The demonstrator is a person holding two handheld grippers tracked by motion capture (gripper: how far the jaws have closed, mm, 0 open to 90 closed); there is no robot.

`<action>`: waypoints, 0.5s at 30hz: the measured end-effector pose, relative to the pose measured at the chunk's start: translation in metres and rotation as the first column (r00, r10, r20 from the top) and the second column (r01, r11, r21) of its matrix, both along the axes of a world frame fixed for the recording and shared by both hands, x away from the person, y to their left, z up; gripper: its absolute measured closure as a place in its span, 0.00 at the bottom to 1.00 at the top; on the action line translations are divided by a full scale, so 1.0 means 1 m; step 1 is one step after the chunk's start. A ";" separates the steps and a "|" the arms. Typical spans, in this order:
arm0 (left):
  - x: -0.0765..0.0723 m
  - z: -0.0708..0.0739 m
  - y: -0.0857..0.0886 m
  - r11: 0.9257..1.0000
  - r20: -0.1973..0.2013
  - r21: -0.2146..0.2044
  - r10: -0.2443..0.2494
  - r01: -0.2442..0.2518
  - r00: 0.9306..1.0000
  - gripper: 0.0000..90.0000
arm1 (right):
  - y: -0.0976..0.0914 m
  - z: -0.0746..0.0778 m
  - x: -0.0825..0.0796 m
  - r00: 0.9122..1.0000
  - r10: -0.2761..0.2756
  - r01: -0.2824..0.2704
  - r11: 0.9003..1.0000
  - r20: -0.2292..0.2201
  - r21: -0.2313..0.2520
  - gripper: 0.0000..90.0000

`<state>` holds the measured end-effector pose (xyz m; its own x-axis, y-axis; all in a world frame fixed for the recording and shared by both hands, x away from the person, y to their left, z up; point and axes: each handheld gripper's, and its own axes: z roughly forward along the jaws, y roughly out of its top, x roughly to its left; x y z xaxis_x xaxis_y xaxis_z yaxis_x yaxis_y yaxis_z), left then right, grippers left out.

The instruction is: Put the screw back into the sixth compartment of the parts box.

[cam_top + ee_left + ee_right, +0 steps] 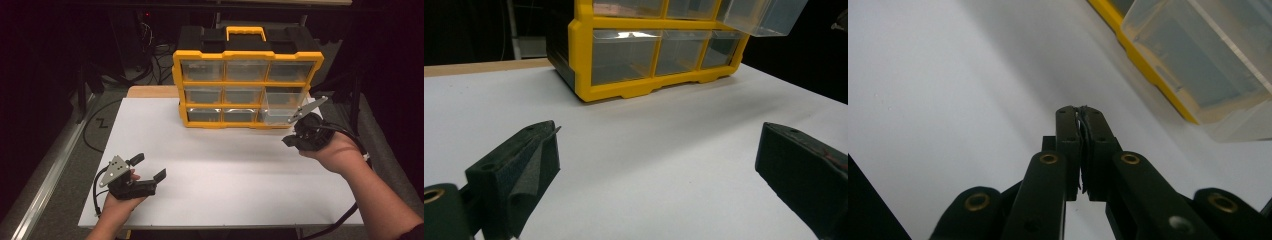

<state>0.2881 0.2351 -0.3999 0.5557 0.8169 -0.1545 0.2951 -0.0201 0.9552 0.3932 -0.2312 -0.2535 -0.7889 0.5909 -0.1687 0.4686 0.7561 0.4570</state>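
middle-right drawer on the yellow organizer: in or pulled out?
Pulled out. The middle-right drawer juts forward past the yellow organizer frame, unlike its flush neighbours; the left gripper view shows it overhanging the table. It looks empty.

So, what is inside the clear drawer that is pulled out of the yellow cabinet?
The pulled-out drawer looks empty: through its clear walls only the white table and the yellow cabinet frame show. Its back end, inside the frame, is hidden.

room: dark | table: white top | floor: grey | cables: black
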 end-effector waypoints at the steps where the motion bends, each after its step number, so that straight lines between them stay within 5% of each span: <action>1: 0.000 0.000 0.000 1.000 0.002 0.003 0.000 0.000 1.000 0.05 | 0.000 0.003 0.001 1.000 -0.002 0.002 1.000 0.007 -0.002 1.00; 15: 0.000 0.000 0.002 1.000 -0.001 -0.006 0.005 -0.005 1.000 0.05 | 0.006 0.034 0.022 0.999 -0.025 0.025 1.000 0.038 -0.003 1.00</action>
